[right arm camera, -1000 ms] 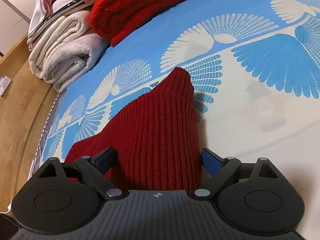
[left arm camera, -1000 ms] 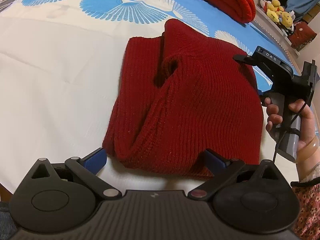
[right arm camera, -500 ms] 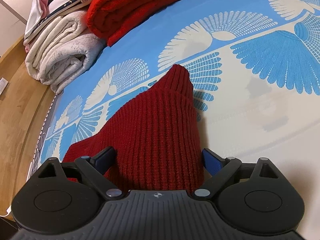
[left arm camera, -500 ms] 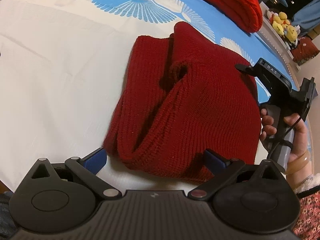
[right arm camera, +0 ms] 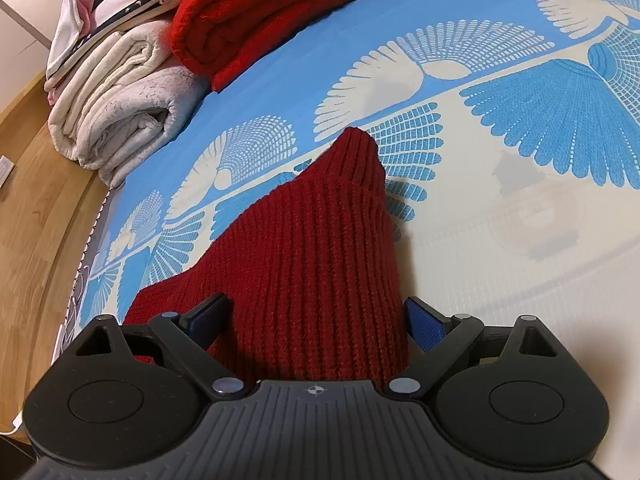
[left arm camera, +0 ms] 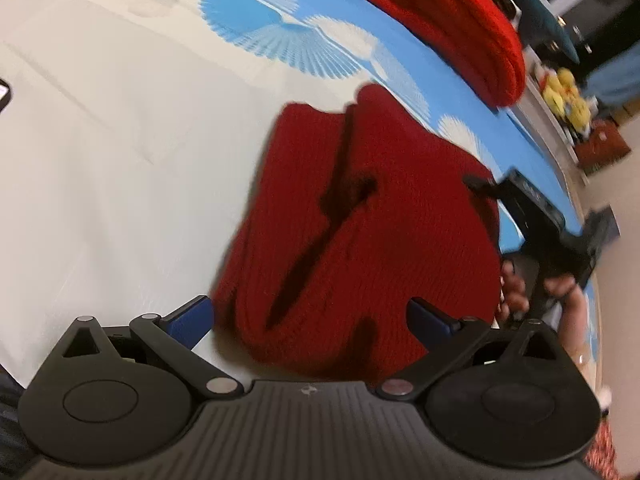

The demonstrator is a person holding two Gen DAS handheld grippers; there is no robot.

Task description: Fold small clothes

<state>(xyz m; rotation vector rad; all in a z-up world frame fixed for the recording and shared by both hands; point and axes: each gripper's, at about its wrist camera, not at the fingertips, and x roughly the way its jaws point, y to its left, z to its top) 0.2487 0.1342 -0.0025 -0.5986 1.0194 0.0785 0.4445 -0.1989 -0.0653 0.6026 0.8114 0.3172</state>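
sweater (right arm camera: 320, 264): ribbed knit; sheet (right arm camera: 520, 288): smooth cloth; floor (right arm camera: 36, 208): wood

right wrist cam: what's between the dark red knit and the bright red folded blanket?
Only bare blue patterned sheet separates the dark red knit from the bright red blanket, per right wrist view.

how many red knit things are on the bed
2. A dark red knit sweater lies bunched on the bedsheet right ahead of both sets of open fingers. A brighter red folded sweater sits at the far edge by the white blankets.

Blue-and-white fan-patterned bedsheet (right arm camera: 460, 32), wooden floor (right arm camera: 28, 208) alongside, folded white blankets (right arm camera: 116, 120) at the bed's edge.
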